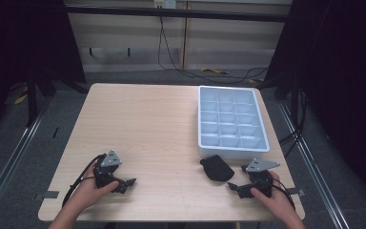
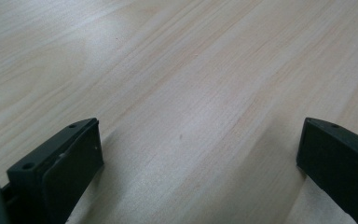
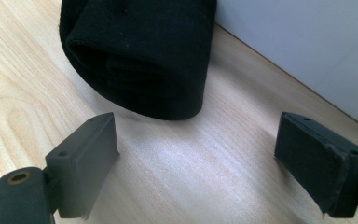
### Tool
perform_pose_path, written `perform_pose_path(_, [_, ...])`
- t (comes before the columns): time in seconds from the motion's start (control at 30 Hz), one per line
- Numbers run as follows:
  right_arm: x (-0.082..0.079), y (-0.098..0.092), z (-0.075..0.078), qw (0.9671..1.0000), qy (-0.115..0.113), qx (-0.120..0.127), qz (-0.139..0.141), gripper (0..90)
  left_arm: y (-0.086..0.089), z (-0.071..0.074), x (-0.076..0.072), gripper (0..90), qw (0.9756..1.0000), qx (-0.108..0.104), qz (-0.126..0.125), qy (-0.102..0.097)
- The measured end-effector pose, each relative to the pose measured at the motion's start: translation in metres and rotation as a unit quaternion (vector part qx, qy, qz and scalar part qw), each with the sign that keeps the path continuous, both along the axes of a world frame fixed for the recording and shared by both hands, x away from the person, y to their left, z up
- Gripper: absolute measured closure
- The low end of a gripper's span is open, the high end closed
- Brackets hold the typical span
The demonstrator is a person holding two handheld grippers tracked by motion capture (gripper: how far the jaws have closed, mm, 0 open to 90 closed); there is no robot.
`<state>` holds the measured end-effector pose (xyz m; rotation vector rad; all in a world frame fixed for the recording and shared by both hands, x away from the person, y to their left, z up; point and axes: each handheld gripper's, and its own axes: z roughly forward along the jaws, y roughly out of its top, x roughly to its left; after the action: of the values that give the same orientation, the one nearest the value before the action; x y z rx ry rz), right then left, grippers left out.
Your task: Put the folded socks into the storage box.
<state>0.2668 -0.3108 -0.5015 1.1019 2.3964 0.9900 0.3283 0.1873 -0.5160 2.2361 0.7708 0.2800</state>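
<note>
A black folded cloth [image 1: 217, 168] lies on the wooden surface [image 1: 157, 124], just beside the near wall of the pale compartment tray [image 1: 232, 121]. The right hand-held gripper [image 1: 240, 187] sits near it, jaws wide apart and empty; in the right gripper view the cloth [image 3: 140, 56] lies just ahead and slightly left, its long axis running away from the jaws. The left hand-held gripper [image 1: 124, 185], likewise spread and empty, rests well apart, making the right the likelier one to reach.
</note>
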Motion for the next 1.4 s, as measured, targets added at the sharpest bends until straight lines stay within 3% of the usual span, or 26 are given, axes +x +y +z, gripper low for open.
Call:
perform_pose_path(0.37, [0.0,0.0,0.0,1.0,0.001,0.001,0.0,12.3,0.0,0.0,0.0,0.0,1.0,0.001,-0.001,0.0])
perform_pose_path(0.57, [-0.003,0.001,0.003,0.9998,0.012,-0.004,-0.015,14.7,0.0,0.0,0.0,0.0,1.0,0.001,-0.001,0.0])
perform_pose_path(0.6, [-0.003,0.002,0.005,0.9996,0.02,-0.008,-0.016,14.7,0.0,0.0,0.0,0.0,1.0,0.001,-0.001,0.0])
perform_pose_path(0.67, [-0.002,0.004,0.012,0.9978,0.059,-0.018,-0.023,18.9,0.0,0.0,0.0,0.0,1.0,0.0,-0.001,0.0])
perform_pose_path(0.73, [0.0,0.006,0.02,0.9944,0.098,-0.031,-0.025,22.0,0.0,0.0,0.0,0.0,1.0,0.001,-0.001,0.0])
perform_pose_path(0.77, [0.002,0.011,0.025,0.9898,0.129,-0.057,-0.019,22.0,0.0,0.0,0.0,0.0,1.0,0.001,-0.001,0.0])
perform_pose_path(0.8, [0.003,0.013,0.026,0.9882,0.138,-0.064,-0.016,22.0,0.0,0.0,0.0,0.0,1.0,0.001,-0.001,0.0])
perform_pose_path(0.9, [0.002,0.019,0.032,0.9872,0.139,-0.078,-0.005,24.0,0.0,0.0,0.0,0.0,1.0,0.001,-0.001,0.0])
perform_pose_path(1.4, [0.003,0.034,0.06,0.9869,0.139,-0.081,-0.01,24.5,0.0,0.0,0.0,0.0,1.0,0.001,-0.001,0.0])
